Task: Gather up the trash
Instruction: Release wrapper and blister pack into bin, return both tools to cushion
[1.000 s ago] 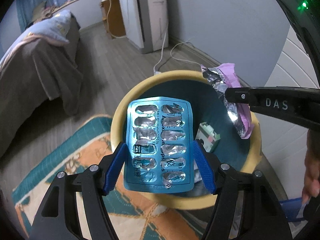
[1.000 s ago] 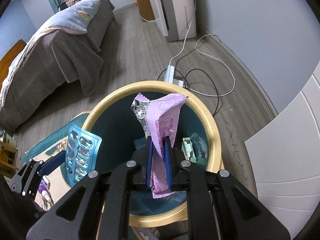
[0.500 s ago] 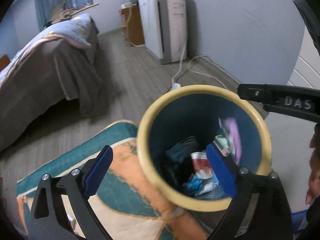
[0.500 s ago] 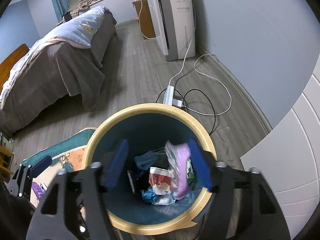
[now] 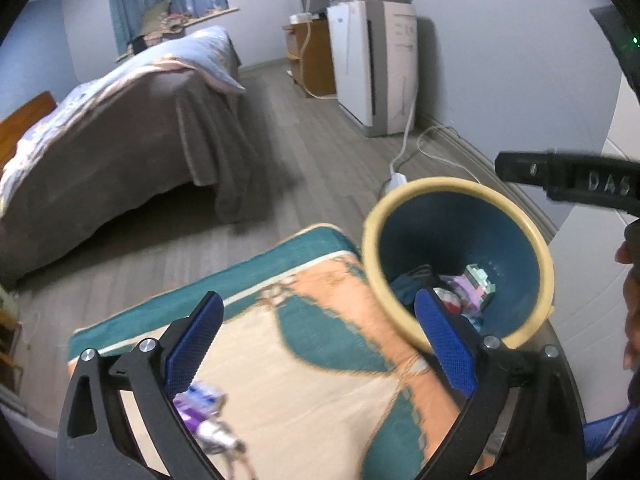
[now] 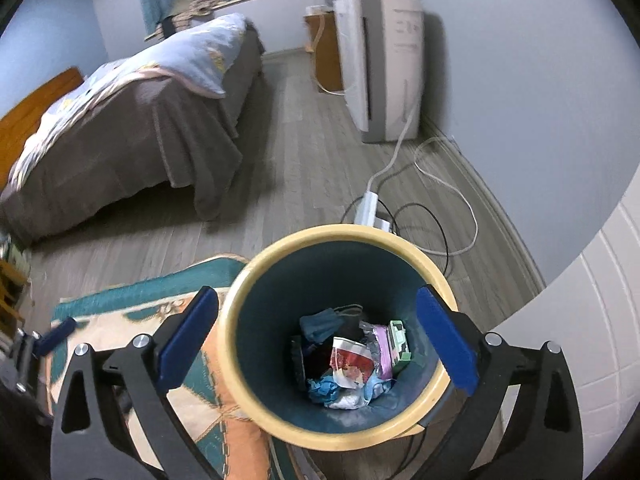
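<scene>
Our left gripper [image 5: 316, 344] hung with its blue pads spread wide and nothing between them, out over the patterned rug [image 5: 320, 360]. Low at seven o'clock in the left wrist view, just past the left finger, lay a small purple-and-white scrap [image 5: 200, 404], blurred, perhaps a wrapper with something metallic beside it; we could not make out more. At two o'clock from the gripper stood the trash bin [image 5: 400, 196], yellow-rimmed and teal inside, with the rug's edge right beside it.

Our right gripper [image 6: 316, 340] was spread wide too, empty, and poised directly above the bin's mouth. Straight down at six o'clock in the right wrist view we saw the collected trash on the bin floor: a pink wrapper [image 6: 382, 344], a green-and-white box [image 6: 400, 344], a red-and-white packet [image 6: 350, 360], a dark blue face mask [image 6: 320, 326] and some pale blue crumpled bits. Beyond the bin, at one o'clock, a power strip [image 6: 370, 208] and loose cables lay on the wood floor, and the bed [image 6: 120, 128] filled ten o'clock.

By our reading, a drop was done and both tools were free, so the hunt for the next piece was in hand. The likely candidate was that scrap on the rug: the left gripper would need to tip down toward seven o'clock, straddle it and pinch low against the soft pile.
</scene>
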`<state>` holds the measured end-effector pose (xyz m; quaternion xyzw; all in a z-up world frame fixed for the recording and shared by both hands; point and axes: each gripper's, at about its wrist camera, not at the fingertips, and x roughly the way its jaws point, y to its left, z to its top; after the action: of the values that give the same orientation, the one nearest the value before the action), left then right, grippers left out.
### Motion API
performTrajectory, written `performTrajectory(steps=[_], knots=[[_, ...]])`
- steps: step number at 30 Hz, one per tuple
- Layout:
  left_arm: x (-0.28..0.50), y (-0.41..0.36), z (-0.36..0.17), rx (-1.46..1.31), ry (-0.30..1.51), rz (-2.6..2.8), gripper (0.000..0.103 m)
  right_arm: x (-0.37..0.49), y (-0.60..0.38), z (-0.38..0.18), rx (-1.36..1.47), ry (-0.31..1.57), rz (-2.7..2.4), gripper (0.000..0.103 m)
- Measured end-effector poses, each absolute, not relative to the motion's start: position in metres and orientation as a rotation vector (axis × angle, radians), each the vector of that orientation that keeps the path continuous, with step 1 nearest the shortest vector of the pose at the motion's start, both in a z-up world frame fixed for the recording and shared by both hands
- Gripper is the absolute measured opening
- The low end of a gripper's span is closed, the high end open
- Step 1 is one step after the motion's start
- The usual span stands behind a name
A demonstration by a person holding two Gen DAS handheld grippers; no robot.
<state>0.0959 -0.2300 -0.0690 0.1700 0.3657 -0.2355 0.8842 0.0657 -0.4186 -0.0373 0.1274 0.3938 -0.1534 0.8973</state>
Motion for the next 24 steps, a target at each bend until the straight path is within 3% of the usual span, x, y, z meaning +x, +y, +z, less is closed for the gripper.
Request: performTrajectory(steps=[11,24], knots=[[0.086,-0.128,-0.022,0.259,0.745,-0.382,0.097,0.071,-0.366,-0.021,0.146,0.82,-0.242,0.097],[0.105,-0.032,-0.031,0.129,0.767,-0.2,0.097,0.1,-0.299,-0.051,0.047,0.899,-0.146,0.097]])
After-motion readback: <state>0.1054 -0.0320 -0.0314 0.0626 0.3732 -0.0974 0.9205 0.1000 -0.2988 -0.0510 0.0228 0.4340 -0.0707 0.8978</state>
